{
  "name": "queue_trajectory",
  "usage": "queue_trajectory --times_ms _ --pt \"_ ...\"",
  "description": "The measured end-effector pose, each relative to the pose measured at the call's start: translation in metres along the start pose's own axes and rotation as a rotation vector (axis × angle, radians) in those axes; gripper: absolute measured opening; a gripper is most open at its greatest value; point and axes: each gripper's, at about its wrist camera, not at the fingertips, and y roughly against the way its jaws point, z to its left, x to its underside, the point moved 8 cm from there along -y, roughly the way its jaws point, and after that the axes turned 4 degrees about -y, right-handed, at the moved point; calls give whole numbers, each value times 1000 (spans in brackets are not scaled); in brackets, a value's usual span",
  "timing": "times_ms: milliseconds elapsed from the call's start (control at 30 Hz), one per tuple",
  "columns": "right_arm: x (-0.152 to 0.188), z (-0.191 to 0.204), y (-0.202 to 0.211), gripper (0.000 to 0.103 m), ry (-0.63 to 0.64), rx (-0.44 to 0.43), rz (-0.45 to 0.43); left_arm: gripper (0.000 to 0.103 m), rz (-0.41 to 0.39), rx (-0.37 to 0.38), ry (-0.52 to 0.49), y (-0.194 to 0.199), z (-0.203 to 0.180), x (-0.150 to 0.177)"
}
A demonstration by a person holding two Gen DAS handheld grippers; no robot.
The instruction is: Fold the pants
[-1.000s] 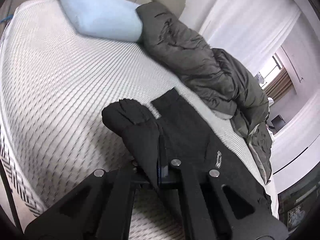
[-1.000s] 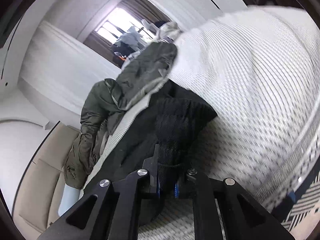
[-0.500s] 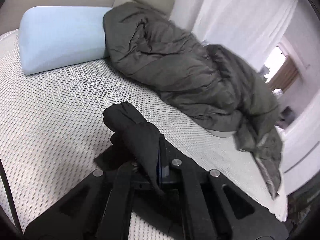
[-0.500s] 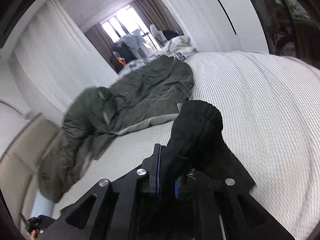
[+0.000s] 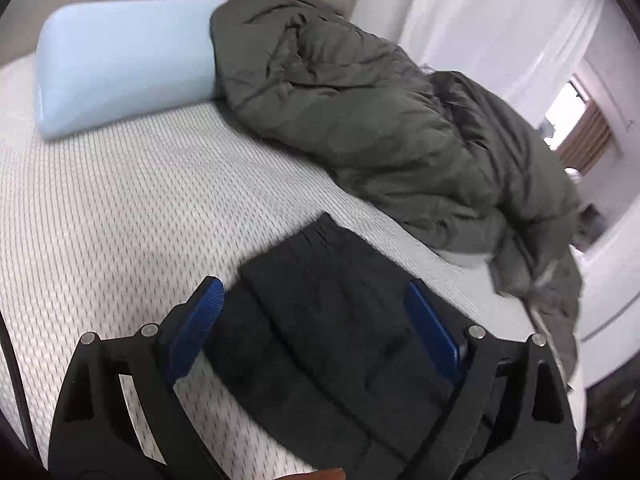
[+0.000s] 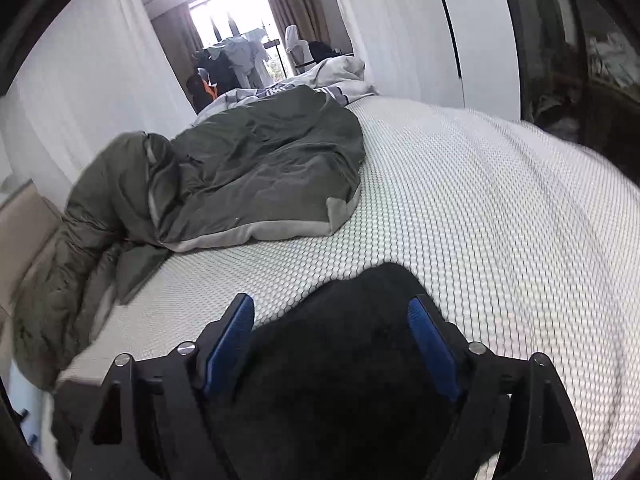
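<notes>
The black pants [image 5: 332,320] lie folded over on the white mattress [image 5: 120,208], their doubled edge toward the grey duvet. My left gripper [image 5: 316,300] hangs just above them with its jaws opening wide; the blue pads [image 5: 200,320] stand clear of the cloth on either side. In the right wrist view the same black pants [image 6: 340,352] lie under my right gripper [image 6: 332,320], whose jaws are also opening. Its blue pads [image 6: 430,344] flank the fabric without pressing it.
A crumpled grey duvet [image 5: 392,128] lies along the far side of the bed, also the grey duvet [image 6: 256,176] in the right wrist view. A light blue pillow [image 5: 120,68] rests at the headboard. White curtains and a window stand beyond the bed.
Both grippers carried the pinched black cloth across the bed toward the duvet, then opened and let it go. The pants now lie flat, doubled over on themselves.
</notes>
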Motion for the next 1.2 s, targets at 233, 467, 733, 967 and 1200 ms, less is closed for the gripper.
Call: queue_trajectory --times_ms 233,467,733,967,1200 --pt "53 -6 58 95 -67 -145 -1 72 122 234 32 20 -35 98" --pt "111 -3 70 95 -24 -251 102 58 290 253 43 -40 -72 160" --pt "120 -7 63 95 -51 -254 139 0 187 222 17 -53 -82 157" --pt "118 -9 70 95 -36 -241 116 0 77 258 -33 15 -53 147" --pt "123 -17 66 95 -56 -227 139 16 219 193 42 5 -10 169"
